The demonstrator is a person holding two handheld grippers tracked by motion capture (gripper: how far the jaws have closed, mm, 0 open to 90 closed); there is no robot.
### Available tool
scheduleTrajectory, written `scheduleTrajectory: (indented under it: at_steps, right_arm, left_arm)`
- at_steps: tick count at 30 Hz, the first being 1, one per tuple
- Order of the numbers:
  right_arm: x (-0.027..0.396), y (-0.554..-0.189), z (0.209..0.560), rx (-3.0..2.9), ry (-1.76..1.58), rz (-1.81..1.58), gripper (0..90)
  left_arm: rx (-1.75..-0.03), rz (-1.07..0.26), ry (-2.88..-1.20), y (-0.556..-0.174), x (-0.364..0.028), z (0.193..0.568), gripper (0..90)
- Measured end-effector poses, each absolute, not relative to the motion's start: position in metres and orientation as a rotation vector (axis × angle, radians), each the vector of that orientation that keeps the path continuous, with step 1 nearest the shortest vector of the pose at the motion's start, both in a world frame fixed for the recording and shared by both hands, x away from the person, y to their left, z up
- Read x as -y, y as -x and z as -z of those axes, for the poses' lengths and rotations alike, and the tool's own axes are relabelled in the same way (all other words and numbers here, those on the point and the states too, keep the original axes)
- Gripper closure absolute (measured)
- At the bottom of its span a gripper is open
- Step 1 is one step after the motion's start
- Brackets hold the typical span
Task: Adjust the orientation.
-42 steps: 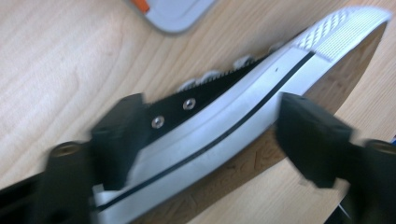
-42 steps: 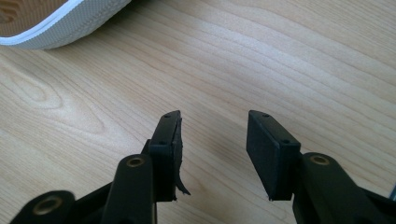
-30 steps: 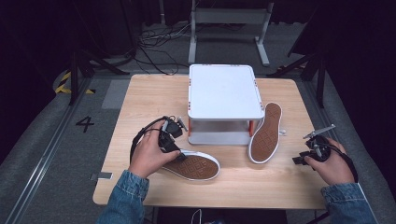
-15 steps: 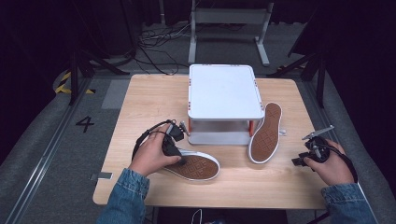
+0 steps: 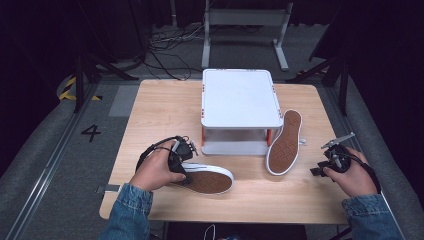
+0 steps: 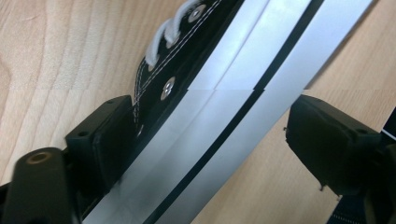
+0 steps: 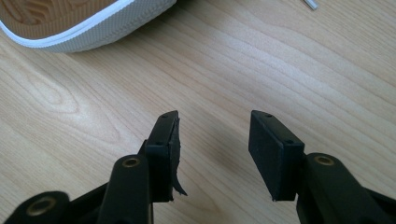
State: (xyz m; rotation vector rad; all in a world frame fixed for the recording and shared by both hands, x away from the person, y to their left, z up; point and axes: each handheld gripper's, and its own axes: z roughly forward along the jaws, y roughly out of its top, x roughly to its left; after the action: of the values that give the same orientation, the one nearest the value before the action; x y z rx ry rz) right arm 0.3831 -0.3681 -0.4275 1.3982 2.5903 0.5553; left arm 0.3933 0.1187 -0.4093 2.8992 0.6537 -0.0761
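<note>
A black canvas sneaker (image 5: 202, 176) with white laces, white sidewall and brown sole lay on its side near the table's (image 5: 160, 110) front edge, between the left gripper's (image 5: 181, 152) just-narrowing jaws, one pad clear. The right gripper (image 5: 334, 156) stood open, empty.

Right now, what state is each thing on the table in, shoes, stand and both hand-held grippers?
Near shoe: on its side, sole showing, between the left jaws.
Far shoe: tilted, leaning on the stand.
White stand: upright, top bare.
Left hand-held gripper: jaws just closing, one pad apart from the shoe.
Right hand-held gripper: open, nothing between the jaws.
</note>
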Motion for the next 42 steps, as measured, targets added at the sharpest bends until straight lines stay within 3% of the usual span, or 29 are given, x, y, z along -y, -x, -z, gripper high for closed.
scheduleTrajectory:
  at_steps: [5,8,9,10,13,16,20,25,35,42]
  right_arm:
    - [0.364,-0.386,0.427,-2.596,-1.38,-0.558,54.1]
    - [0.364,-0.386,0.426,-2.59,-1.382,-0.564,54.1]
    - [0.364,-0.387,0.426,-2.589,-1.375,-0.563,54.1]
    - [0.364,-0.388,0.426,-2.589,-1.373,-0.561,54.1]
    - [0.362,-0.39,0.426,-2.593,-1.368,-0.566,54.1]
    - [0.359,-0.392,0.427,-2.601,-1.353,-0.56,54.1]
    - [0.358,-0.393,0.427,-2.605,-1.353,-0.564,54.1]
    - [0.359,-0.392,0.428,-2.604,-1.36,-0.557,54.1]
    - [0.368,-0.383,0.431,-2.586,-1.401,-0.551,54.0]
    - [0.375,-0.379,0.432,-2.572,-1.442,-0.553,54.5]
  left_arm:
    - [-0.631,0.064,-2.943,-0.38,-0.113,0.404,27.9]
    - [-0.681,0.146,-2.899,-0.379,-0.116,0.403,40.6]
    - [-0.737,0.212,-2.829,-0.379,-0.122,0.403,40.6]
    - [-0.747,0.26,-2.778,-0.379,-0.128,0.401,48.5]
    - [-0.776,0.229,-2.733,-0.375,-0.136,0.39,54.5]
    - [-0.863,0.136,-2.741,-0.375,-0.144,0.382,55.3]
    - [-0.991,0.103,-2.6,-0.375,-0.17,0.367,55.4]
    - [-1.168,-0.049,-2.488,-0.383,-0.198,0.354,55.2]
    - [-1.355,-0.173,-2.382,-0.426,-0.208,0.376,54.7]
    - [-1.422,-0.229,-2.466,-0.434,-0.197,0.394,53.4]
